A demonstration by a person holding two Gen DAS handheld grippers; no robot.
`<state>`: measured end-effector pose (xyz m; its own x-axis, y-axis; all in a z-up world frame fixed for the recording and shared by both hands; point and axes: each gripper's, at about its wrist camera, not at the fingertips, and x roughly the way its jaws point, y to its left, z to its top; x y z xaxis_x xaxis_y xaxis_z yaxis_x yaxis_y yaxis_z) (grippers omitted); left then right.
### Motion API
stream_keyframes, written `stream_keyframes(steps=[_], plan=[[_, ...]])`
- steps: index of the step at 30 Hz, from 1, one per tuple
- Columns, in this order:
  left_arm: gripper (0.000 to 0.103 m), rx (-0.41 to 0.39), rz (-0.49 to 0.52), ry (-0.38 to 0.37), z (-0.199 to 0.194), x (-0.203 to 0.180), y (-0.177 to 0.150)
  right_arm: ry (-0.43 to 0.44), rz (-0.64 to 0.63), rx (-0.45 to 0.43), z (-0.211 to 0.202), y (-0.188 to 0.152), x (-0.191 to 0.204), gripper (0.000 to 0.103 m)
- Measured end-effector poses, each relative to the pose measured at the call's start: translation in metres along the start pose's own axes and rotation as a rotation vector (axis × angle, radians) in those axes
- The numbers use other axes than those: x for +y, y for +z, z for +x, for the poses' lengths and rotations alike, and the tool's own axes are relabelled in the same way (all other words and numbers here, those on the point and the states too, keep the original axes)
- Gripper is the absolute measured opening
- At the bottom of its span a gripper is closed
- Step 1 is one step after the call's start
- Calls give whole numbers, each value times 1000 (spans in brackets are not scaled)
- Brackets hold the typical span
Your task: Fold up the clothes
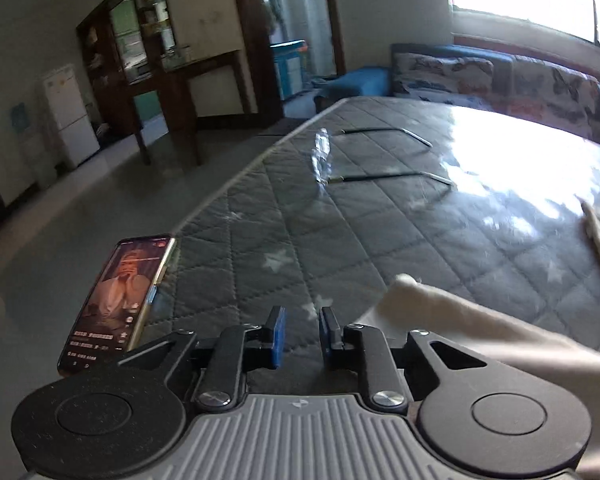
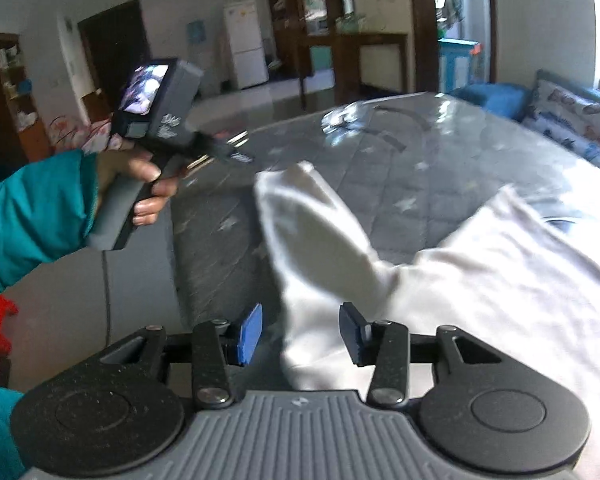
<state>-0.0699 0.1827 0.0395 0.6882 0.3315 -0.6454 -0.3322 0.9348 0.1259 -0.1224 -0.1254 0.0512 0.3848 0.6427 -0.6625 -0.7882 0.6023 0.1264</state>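
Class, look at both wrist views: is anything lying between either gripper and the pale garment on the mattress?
Nothing visible. The right gripper is open with the garment already between its fingers. The left gripper, open, has only bare mattress before the cloth.

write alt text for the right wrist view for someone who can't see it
The right gripper, jaws open and empty, hovers over a pale garment spread on a grey quilted mattress, one sleeve stretching away ahead. At left, a hand in a teal sleeve holds the left gripper above the mattress edge, with a living room behind.
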Motion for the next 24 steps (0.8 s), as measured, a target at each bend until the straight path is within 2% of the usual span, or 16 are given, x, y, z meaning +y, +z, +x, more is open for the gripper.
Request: stream_keyframes(steps=[2,4,6,9,13,17,20,24], plan=[[20,-23,36,-85,-8,-9,2,-28,26,-3,-2,-1,-7,44],[21,-11,88,-163,-7,-24,3,-49,48,4,-1,-2,-12,49],[21,15,123,-194,3,-37,2,-76,68,13,0,-5,-18,49],[21,32,153,-171,20,-48,2,-98,102,27,-6,-14,-23,50],[25,1,185,-57,32,-49,5,-111,123,70,-11,-30,-26,50],[27,49,110,-41,35,-50,22,-100,125,108,-11,-44,-24,52],[36,52,89,-148,24,-68,35,-94,116,93,-15,-44,-22,53],[41,9,151,-322,7,-117,51,-74,100,64,-13,-34,-22,54]])
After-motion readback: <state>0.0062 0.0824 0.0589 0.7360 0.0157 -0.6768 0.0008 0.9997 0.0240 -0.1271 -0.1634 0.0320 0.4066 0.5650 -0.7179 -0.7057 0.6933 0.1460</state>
